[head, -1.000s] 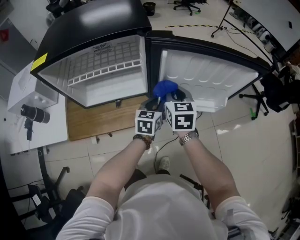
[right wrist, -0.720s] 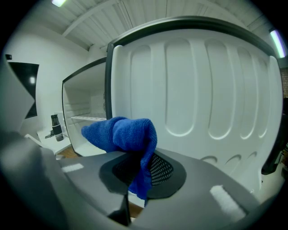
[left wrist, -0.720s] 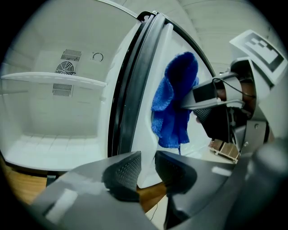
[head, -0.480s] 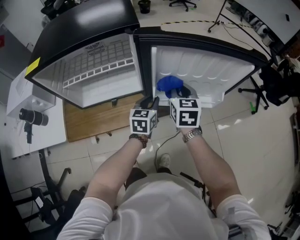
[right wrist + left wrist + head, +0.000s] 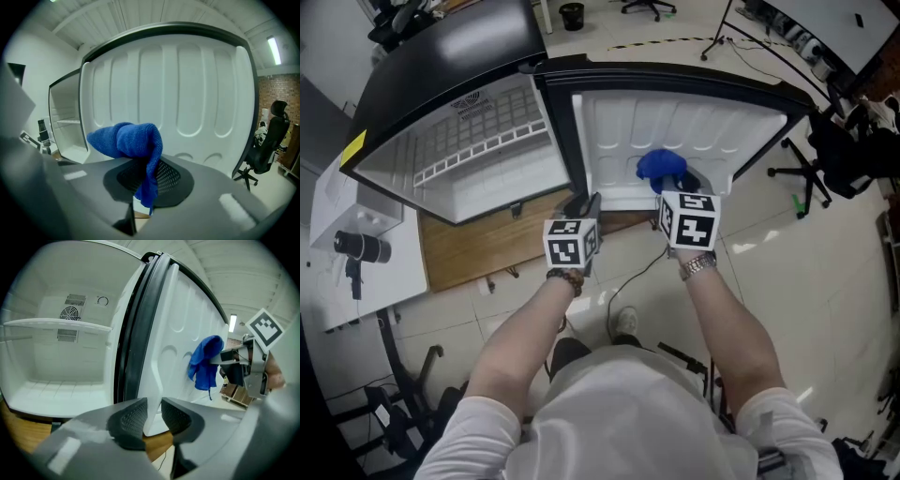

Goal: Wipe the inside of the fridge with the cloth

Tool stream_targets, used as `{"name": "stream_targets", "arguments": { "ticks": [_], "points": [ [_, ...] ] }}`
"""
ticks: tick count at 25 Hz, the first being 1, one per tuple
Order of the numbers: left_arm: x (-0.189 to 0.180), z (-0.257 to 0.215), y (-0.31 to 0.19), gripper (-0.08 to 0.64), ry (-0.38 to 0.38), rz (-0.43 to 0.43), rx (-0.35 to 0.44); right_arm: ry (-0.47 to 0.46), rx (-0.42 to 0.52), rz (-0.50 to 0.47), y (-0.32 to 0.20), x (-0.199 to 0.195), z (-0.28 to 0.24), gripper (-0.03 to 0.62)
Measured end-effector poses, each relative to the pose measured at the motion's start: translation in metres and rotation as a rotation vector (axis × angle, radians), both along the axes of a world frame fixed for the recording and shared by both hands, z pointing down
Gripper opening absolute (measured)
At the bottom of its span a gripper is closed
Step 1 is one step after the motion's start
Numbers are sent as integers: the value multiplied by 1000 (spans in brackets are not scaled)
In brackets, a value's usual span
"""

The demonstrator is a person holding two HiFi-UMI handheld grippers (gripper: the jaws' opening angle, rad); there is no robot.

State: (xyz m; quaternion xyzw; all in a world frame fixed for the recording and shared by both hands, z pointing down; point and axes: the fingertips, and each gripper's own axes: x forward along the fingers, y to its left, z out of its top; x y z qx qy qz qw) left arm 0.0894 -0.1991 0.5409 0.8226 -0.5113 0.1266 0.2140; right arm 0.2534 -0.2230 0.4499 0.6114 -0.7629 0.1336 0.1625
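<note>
The fridge (image 5: 441,66) stood open at the upper left of the head view, with its door (image 5: 694,112) swung out across the upper middle and the white moulded lining facing the person. The blue cloth (image 5: 660,166) sat in front of that lining, low and near its centre. It was pinched in the right gripper (image 5: 682,181), whose jaws were closed narrowly on a fold of it. Whether the cloth actually touched the lining could not be settled; it looked right up against it.

The left gripper (image 5: 153,414) had its jaws narrowed on the door's lower edge, with the white panel filling the gap between the pads, apparently to steady the door.

The main risk was probably the cloth pulling free. Only a thin fold lay between the pads, and dragging it over the raised ribs could tug it out. Pushing hard on the lining could also swing the door, and the left gripper's hold on a smooth edge might slip. If the wad rode up, hard gripper plastic might scrape the lining instead of fabric.

The cloth was bunched rather than spread. In the left gripper view its long axis ran top to bottom, hanging from the gripper tips. In the right gripper view the bulk leaned toward the left of the frame, and a tail dropped down between the pads.
</note>
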Motion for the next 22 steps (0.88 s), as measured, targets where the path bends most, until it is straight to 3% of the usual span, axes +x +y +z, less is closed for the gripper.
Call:
{"name": "stream_targets", "arguments": {
  "ticks": [22],
  "points": [
    [-1, 0, 1, 97, -18, -38, 4, 36, -14, 221, 4, 136, 0, 38]
  ]
}}
